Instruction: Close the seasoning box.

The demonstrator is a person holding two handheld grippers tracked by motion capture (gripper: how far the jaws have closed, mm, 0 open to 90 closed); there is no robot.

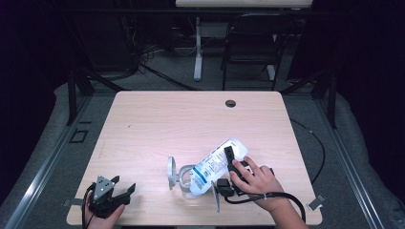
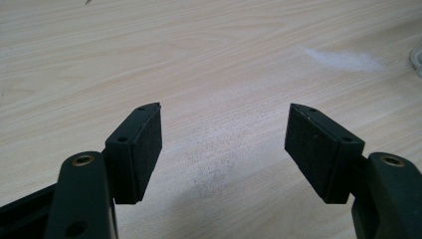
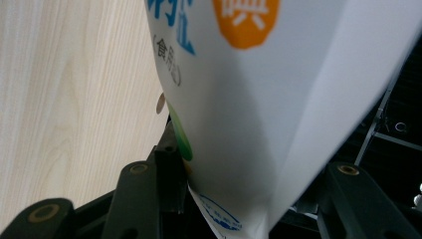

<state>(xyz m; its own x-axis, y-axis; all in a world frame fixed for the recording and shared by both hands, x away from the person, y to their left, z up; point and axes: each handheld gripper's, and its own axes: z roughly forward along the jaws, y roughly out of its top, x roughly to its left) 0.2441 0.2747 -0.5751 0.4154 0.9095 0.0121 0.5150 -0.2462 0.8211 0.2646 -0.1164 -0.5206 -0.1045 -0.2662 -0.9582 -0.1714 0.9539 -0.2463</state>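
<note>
Item by item, the scene was recorded relative to the wooden table [image 1: 157, 119]. Right gripper [image 1: 231, 167]: held over the table's near right part, its jaws clamped on a white bag [image 1: 217, 164] printed in blue; in the right gripper view the bag [image 3: 249, 114], bearing an orange mark and blue lettering, was wedged between the two black jaws. The bag was tilted, its lower end set into a clear glass jar [image 1: 188, 183] standing near the table's front edge. A clear lid [image 1: 171, 172] was noted just beside the jar, on its left. Left gripper [image 1: 125, 190]: rested at the table's near left corner, its jaws spread wide with nothing between them, bare wood seen past the pads [image 2: 149, 149].
</note>
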